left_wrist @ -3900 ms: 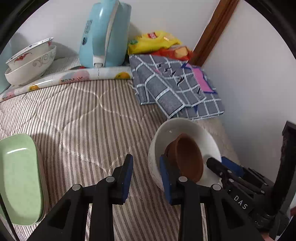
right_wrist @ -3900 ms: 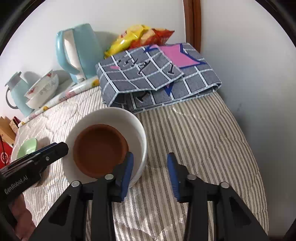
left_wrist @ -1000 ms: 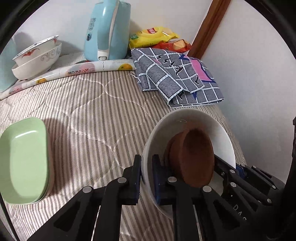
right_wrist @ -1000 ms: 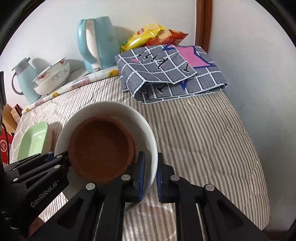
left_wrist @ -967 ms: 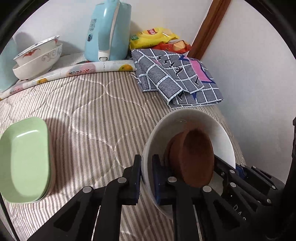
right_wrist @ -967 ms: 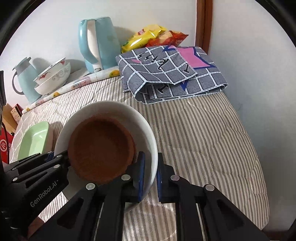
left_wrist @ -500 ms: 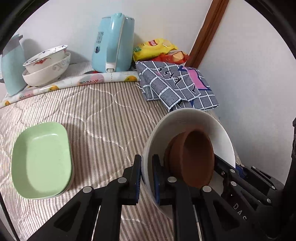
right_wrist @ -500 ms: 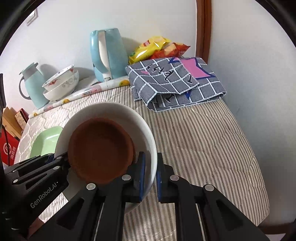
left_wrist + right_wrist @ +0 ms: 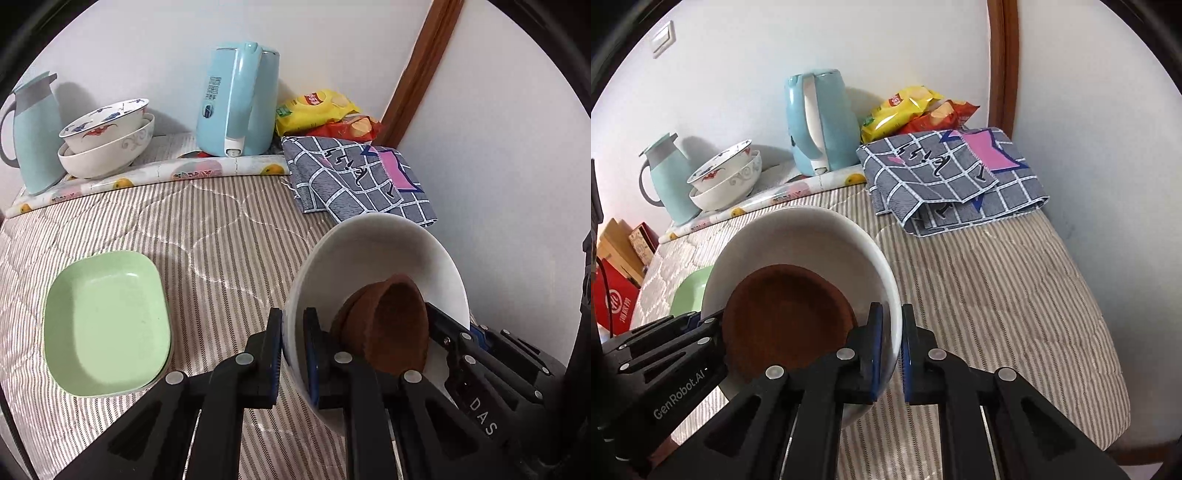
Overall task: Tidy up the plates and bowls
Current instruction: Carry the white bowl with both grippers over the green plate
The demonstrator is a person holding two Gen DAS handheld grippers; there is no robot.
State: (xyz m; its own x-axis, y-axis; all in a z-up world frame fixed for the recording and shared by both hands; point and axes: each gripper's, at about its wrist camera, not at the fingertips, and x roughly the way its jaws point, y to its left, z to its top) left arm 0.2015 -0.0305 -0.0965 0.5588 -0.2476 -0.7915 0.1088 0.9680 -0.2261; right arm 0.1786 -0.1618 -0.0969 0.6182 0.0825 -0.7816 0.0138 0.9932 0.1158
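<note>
A striped quilted bed (image 9: 221,236) fills a white-walled corner. Above its right edge, the left gripper (image 9: 293,350) and right gripper (image 9: 891,350) clamp opposite rims of a white bowl (image 9: 376,251); the brown bowl (image 9: 391,328) inside partly hides their fingers.

Both grippers, open beside the white bowl (image 9: 373,254) earlier, now clamp its rim from opposite sides. The bowl, brown bowl (image 9: 391,325) inside, has risen off the striped mattress (image 9: 221,236) and tilted.

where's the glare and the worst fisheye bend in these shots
Left wrist view: soft glare on the green dish, door frame bowed by the lens, dark corners. Right wrist view: sheen on the white bowl rim, kettle leaning, edges vignetted.
</note>
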